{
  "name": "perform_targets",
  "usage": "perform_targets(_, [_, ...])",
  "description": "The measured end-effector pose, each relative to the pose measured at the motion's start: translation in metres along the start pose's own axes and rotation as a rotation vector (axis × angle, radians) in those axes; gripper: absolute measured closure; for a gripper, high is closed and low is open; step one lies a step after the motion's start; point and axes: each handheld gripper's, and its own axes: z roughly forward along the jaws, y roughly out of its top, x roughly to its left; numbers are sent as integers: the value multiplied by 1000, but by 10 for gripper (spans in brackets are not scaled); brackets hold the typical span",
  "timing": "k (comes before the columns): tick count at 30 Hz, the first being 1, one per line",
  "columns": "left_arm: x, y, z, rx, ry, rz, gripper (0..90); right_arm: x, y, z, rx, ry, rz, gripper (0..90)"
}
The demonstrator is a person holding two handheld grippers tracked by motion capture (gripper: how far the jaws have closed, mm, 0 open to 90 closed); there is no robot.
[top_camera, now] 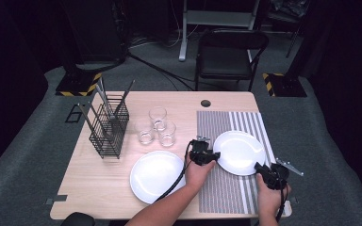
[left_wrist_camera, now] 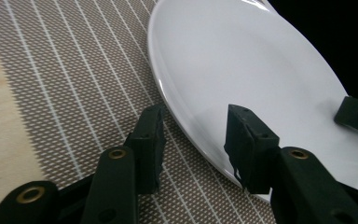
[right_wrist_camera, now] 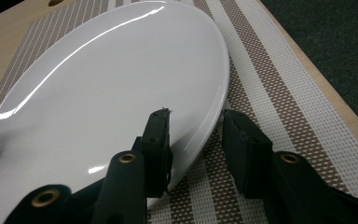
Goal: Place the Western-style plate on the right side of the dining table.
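While both forearms reach forward, each gripper's spread jaws straddle the white plate's (top_camera: 238, 151) rim.

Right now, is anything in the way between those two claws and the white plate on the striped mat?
Nothing visible. The left claw and the right claw are open, each with its jaws on either side of the plate rim, at opposite edges. Only the striped mat lies beneath.

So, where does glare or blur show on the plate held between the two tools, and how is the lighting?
High view: the table is lit, the surroundings dark, and the plate looks flat white. Right gripper view: bright glare streaks along the plate's far rim and left edge. Left gripper view: even light, a small glint at the top edge; the left tool looks slightly soft.
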Motion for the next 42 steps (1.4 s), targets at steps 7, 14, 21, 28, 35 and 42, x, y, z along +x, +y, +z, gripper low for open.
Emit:
perform_targets(7, [1, 1, -2, 6, -12, -6, 568, 1, 0, -2, -7, -4, -3, 608])
perform_targets(14, [4, 7, -12, -15, -31, -3, 570, 2, 4, -11, -28, 5, -16, 602])
perform_targets(21, [4, 15, -28, -20, -55, 25, 571, 8, 9, -22, -30, 16, -51, 586])
perform_targets(28, [7, 23, -44, -29, -73, 39, 563, 21, 12, -27, -30, 29, -109, 577])
perform_targets(35, [12, 32, -65, -51, -88, 50, 557, 32, 15, -30, -24, 48, -131, 575])
perform_targets(42, [18, 36, -80, -56, -89, 63, 529, 39, 18, -34, -23, 55, -151, 571])
